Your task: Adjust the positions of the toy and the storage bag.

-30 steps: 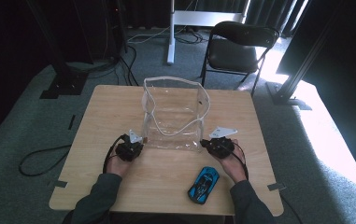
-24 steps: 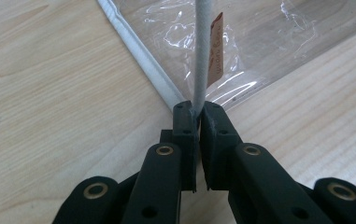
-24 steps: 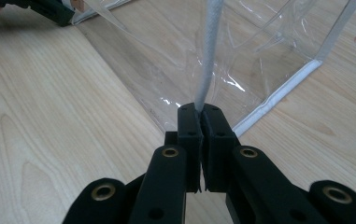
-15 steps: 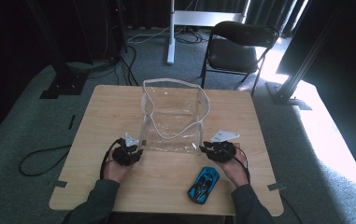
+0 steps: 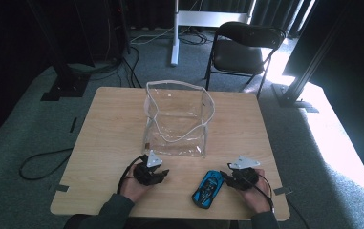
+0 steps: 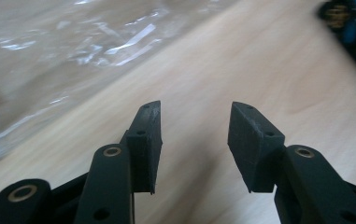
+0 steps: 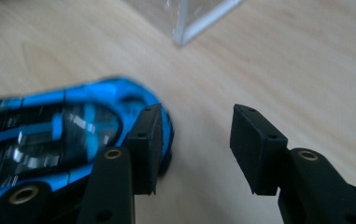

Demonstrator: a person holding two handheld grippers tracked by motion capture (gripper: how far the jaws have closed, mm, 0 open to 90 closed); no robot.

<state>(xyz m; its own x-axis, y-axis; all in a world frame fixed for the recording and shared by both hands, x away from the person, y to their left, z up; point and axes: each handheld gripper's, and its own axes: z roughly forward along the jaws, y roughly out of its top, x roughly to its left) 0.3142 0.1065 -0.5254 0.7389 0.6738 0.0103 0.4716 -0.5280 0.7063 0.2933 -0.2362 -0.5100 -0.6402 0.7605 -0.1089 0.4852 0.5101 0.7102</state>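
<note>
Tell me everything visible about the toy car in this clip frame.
The car is a small blue toy with black trim and glossy dark windows, looking like painted metal or plastic. It rests on its wheels on the wooden table, near the front edge, angled diagonally, in front of the clear bag and apart from it. The open right tongs sit beside one end; whether a pad touches it is unclear.

From where I stand, nothing here can be read: no lettering, label, brand, number or sign shows on anything in these views, and the blue toy car [image 5: 208, 188] is too blurred to make out any marking.
</note>
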